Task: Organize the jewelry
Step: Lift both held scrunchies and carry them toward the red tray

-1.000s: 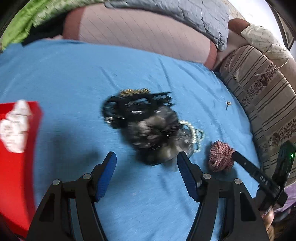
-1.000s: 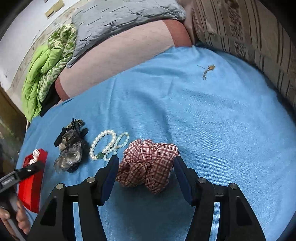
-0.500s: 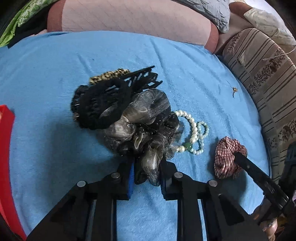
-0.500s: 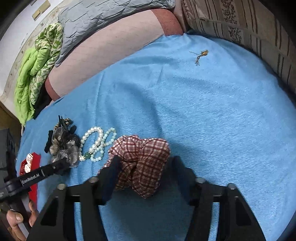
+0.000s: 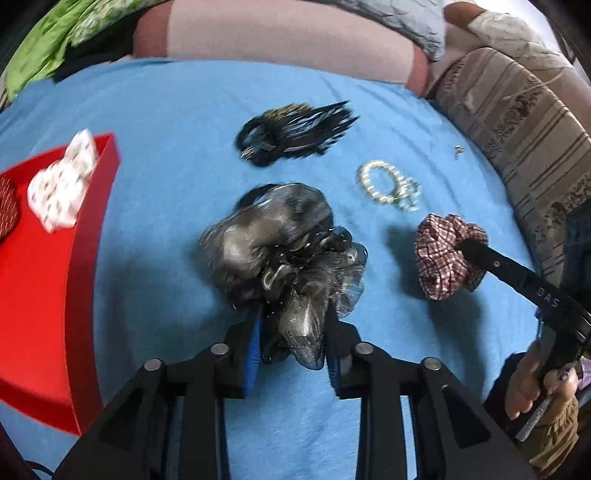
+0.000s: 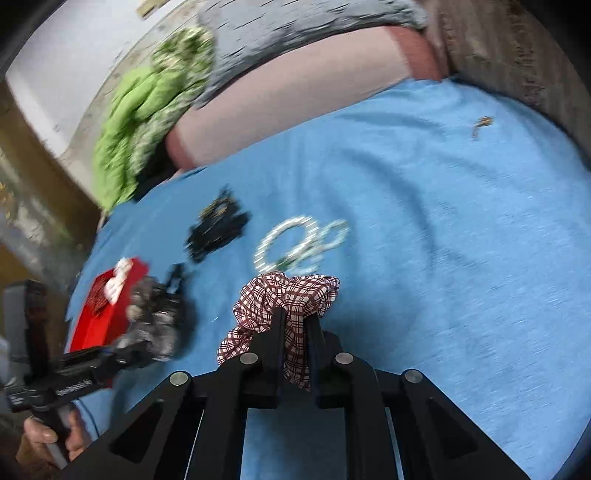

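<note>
My left gripper point(image 5: 293, 332) is shut on a grey-black organza scrunchie point(image 5: 280, 243) and holds it above the blue bedspread point(image 5: 166, 110); it also shows in the right wrist view point(image 6: 155, 314). My right gripper point(image 6: 295, 325) is shut on a red plaid scrunchie point(image 6: 288, 295), also seen in the left wrist view point(image 5: 443, 254). A red box point(image 5: 40, 280) with a white scrunchie point(image 5: 62, 188) in it lies to the left. Pearl bracelets point(image 5: 388, 184) and black hair clips point(image 5: 295, 133) lie on the bedspread.
A small earring point(image 6: 480, 125) lies far right on the bedspread. A pink bolster point(image 5: 277, 40), a grey quilt point(image 6: 295, 33) and green cloth point(image 6: 147, 107) lie at the back. A striped cushion point(image 5: 517, 122) borders the right side.
Both grippers have closed on their scrunchies and lifted them. The grey scrunchie has come away from the black hair clips, and the red box has come back into the left view.
</note>
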